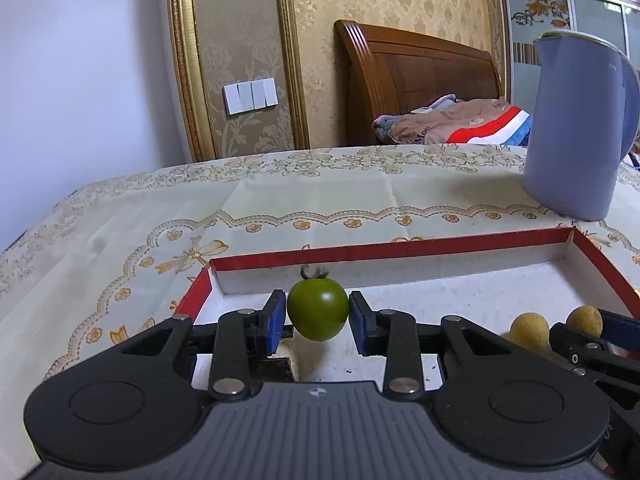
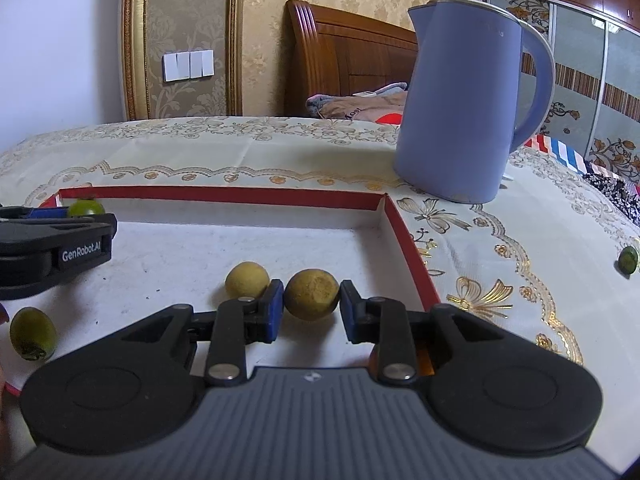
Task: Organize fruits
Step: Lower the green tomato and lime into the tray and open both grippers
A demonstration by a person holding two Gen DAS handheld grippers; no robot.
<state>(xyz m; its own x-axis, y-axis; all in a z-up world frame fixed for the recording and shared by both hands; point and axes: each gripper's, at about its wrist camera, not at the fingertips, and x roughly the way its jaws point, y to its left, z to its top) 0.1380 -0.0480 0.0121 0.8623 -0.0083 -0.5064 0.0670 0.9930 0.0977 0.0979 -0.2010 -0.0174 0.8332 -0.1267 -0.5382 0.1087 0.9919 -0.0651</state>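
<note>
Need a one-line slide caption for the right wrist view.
Right claw grips a round tan fruit over the red-rimmed white tray, beside a blue kettle.

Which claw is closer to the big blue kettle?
The right gripper. It holds a tan fruit near the tray's right side, where the kettle stands just beyond the corner. The left gripper holds a green fruit by the tray's far left corner.

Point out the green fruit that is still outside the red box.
The small green fruit on the tablecloth right of the box; the other green ones are over or inside it.
</note>
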